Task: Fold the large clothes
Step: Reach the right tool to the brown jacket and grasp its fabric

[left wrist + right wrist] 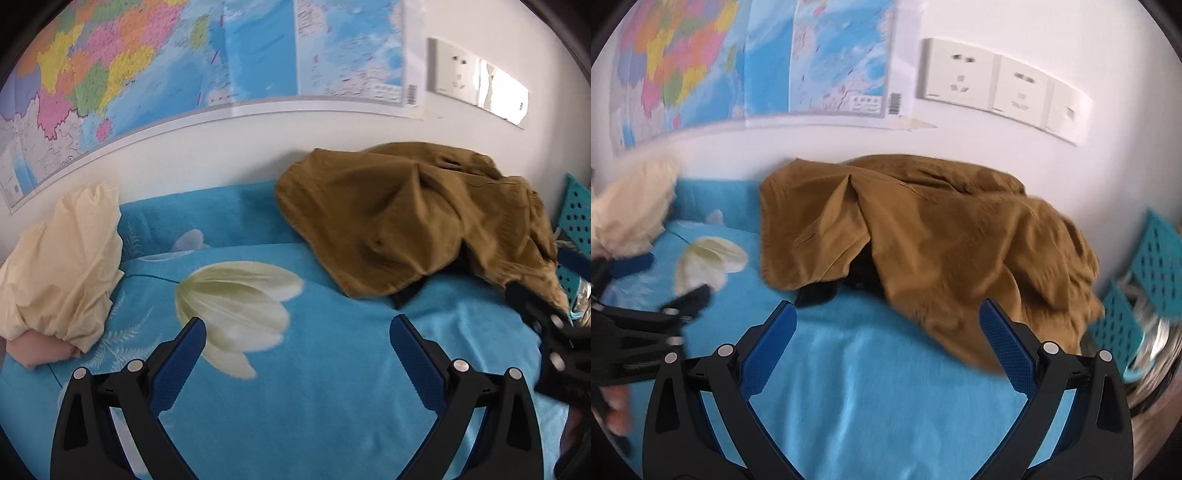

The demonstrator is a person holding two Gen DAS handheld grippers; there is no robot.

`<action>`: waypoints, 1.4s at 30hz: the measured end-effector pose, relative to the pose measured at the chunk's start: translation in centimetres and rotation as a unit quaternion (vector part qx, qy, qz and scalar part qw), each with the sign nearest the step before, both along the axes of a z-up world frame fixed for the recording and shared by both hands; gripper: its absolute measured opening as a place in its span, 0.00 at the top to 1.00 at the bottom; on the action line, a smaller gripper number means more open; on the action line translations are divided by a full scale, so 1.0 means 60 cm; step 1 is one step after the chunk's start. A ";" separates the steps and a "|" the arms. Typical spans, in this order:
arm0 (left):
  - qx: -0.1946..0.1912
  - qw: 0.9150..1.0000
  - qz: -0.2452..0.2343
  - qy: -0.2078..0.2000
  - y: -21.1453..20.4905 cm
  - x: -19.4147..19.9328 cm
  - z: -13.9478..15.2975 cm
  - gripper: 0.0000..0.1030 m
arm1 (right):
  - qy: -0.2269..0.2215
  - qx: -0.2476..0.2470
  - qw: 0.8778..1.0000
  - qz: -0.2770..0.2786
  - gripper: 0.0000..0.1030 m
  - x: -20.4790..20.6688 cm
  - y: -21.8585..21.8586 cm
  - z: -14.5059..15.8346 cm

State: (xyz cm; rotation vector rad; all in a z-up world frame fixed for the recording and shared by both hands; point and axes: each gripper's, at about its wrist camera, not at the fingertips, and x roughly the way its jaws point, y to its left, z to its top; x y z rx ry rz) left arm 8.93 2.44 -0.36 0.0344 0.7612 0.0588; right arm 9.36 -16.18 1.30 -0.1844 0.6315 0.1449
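The left gripper [297, 332] fills the bottom of the left wrist view with its blue-padded fingers [177, 365] spread wide and nothing between them, above a blue bedsheet [325, 387]. A printed white flower [236, 306] on the sheet lies just past the left finger, at centre left of the frame. The right gripper [886, 317] sits at the bottom of the right wrist view, likewise spread wide and empty, its right finger [1008, 350] in front of the lower hem of the brown garment [960, 251]. That garment lies crumpled on the bed, in the centre and right of the right wrist frame and in the upper right of the left wrist frame, reaching back to the white wall [849, 144]. A dark piece of cloth [820, 291] peeks out from under its lower edge, near the middle of the frame. At far left of both views a cream-coloured cloth [62, 266] is bunched on the sheet. A coloured map [184, 62] hangs on the wall across the upper left, with white wall sockets [997, 88] at upper right. A teal perforated basket [1145, 277] stands at the right edge. The left gripper shows blurred at the left edge of the right wrist view, with part of a hand [617, 410] below it
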 end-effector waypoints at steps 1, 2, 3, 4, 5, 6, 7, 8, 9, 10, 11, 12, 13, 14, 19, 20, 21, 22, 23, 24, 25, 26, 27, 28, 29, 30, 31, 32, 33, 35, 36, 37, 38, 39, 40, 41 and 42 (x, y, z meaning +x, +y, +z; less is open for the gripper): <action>0.004 1.000 0.004 0.001 0.005 0.006 -0.002 0.06 | 0.003 -0.016 1.000 0.000 0.05 0.016 0.005 -0.004; 0.008 1.000 0.008 0.003 0.011 0.013 -0.003 0.06 | 0.005 -0.034 0.999 0.001 0.05 0.033 0.011 -0.009; 0.010 1.000 0.012 0.004 0.017 0.019 -0.005 0.06 | 0.002 -0.057 0.998 0.003 0.05 0.053 0.020 -0.016; 0.011 1.000 0.014 0.006 0.020 0.023 -0.006 0.06 | 0.002 -0.077 0.997 0.006 0.05 0.067 0.025 -0.023; 0.012 1.000 0.017 0.008 0.025 0.029 -0.008 0.06 | 0.003 -0.090 0.996 0.010 0.05 0.079 0.030 -0.029; 0.012 1.000 0.020 0.011 0.030 0.033 -0.010 0.06 | 0.007 -0.113 0.993 0.017 0.05 0.096 0.039 -0.039; 0.012 1.000 0.021 0.012 0.033 0.036 -0.012 0.06 | 0.008 -0.126 0.992 0.023 0.05 0.105 0.045 -0.045; 0.012 1.000 0.023 0.015 0.036 0.038 -0.015 0.06 | 0.005 -0.140 0.990 0.031 0.05 0.113 0.051 -0.050; 0.012 1.000 0.024 0.017 0.040 0.040 -0.017 0.06 | -0.002 -0.158 0.987 0.041 0.05 0.120 0.060 -0.055; 0.011 0.999 0.025 0.020 0.043 0.043 -0.020 0.06 | -0.008 -0.171 0.984 0.050 0.05 0.121 0.068 -0.055; 0.012 0.999 0.025 0.022 0.045 0.045 -0.023 0.06 | -0.015 -0.178 0.982 0.058 0.06 0.120 0.074 -0.054; 0.013 0.999 0.026 0.024 0.046 0.048 -0.025 0.06 | -0.028 -0.192 0.978 0.071 0.09 0.120 0.084 -0.051; 0.015 0.999 0.028 0.026 0.049 0.050 -0.028 0.06 | -0.031 -0.196 0.977 0.081 0.19 0.121 0.090 -0.048; 0.015 0.999 0.029 0.028 0.050 0.054 -0.029 0.06 | -0.025 -0.189 0.977 0.099 0.27 0.123 0.096 -0.044; 0.017 0.999 0.035 0.029 0.062 0.060 -0.032 0.06 | -0.002 -0.145 0.980 0.138 0.75 0.136 0.102 -0.008; 0.016 0.999 0.037 0.029 0.065 0.061 -0.032 0.06 | -0.004 -0.137 0.981 0.139 0.70 0.136 0.099 -0.002; 0.014 0.999 0.038 0.029 0.068 0.062 -0.033 0.06 | -0.008 -0.137 0.981 0.135 0.45 0.138 0.096 0.000; 0.015 0.999 0.039 0.030 0.071 0.064 -0.033 0.06 | -0.011 -0.148 0.981 0.125 0.17 0.145 0.094 -0.002; 0.016 0.999 0.040 0.030 0.073 0.066 -0.034 0.06 | -0.014 -0.165 0.979 0.117 0.11 0.150 0.094 -0.006; 0.019 0.999 0.040 0.032 0.072 0.064 -0.033 0.06 | -0.018 -0.174 0.977 0.118 0.09 0.156 0.093 -0.009; 0.019 0.998 0.041 0.033 0.074 0.065 -0.034 0.06 | -0.016 -0.172 0.977 0.123 0.09 0.165 0.089 -0.011; 0.018 0.998 0.042 0.033 0.076 0.067 -0.035 0.06 | -0.008 -0.164 0.978 0.127 0.09 0.178 0.086 -0.014; 0.017 0.998 0.043 0.035 0.078 0.068 -0.036 0.06 | 0.003 -0.156 0.979 0.130 0.08 0.189 0.085 -0.017; 0.016 0.998 0.043 0.036 0.078 0.071 -0.039 0.06 | 0.013 -0.151 0.979 0.139 0.08 0.199 0.087 -0.022; 0.016 0.998 0.044 0.036 0.079 0.073 -0.040 0.06 | 0.020 -0.151 0.978 0.146 0.11 0.207 0.091 -0.026; 0.018 0.998 0.045 0.037 0.081 0.074 -0.041 0.06 | 0.026 -0.152 0.977 0.151 0.20 0.214 0.094 -0.029; 0.019 0.998 0.046 0.037 0.083 0.075 -0.043 0.06 | 0.026 -0.154 0.976 0.151 0.37 0.217 0.097 -0.029; 0.020 0.998 0.047 0.037 0.086 0.077 -0.044 0.06 | 0.021 -0.155 0.977 0.145 0.49 0.217 0.097 -0.024; 0.020 0.998 0.048 0.037 0.089 0.078 -0.045 0.06 | 0.019 -0.154 0.978 0.142 0.68 0.215 0.094 -0.016; 0.022 0.998 0.050 0.038 0.095 0.084 -0.047 0.06 | 0.013 -0.131 0.981 0.143 0.86 0.206 0.078 0.011; 0.023 0.998 0.050 0.038 0.097 0.088 -0.047 0.06 | 0.005 -0.121 0.983 0.141 0.87 0.212 0.067 0.028; 0.023 0.998 0.049 0.037 0.099 0.093 -0.048 0.06 | -0.016 -0.097 0.986 0.138 0.88 0.195 0.051 0.056; 0.024 0.998 0.048 0.034 0.099 0.098 -0.047 0.06 | -0.035 -0.067 0.988 0.136 0.88 0.179 0.032 0.086; 0.026 0.998 0.043 0.029 0.098 0.100 -0.044 0.06 | -0.050 -0.046 0.989 0.129 0.88 0.169 0.016 0.108; 0.028 0.999 0.035 0.020 0.094 0.107 -0.038 0.06 | -0.071 -0.013 0.991 0.115 0.88 0.155 -0.011 0.143; 0.028 0.999 0.029 0.013 0.091 0.114 -0.034 0.06 | -0.086 0.016 0.991 0.105 0.89 0.144 -0.037 0.172; 0.024 1.000 0.014 -0.001 0.084 0.123 -0.025 0.06 | -0.097 0.048 0.990 0.096 0.89 0.137 -0.062 0.197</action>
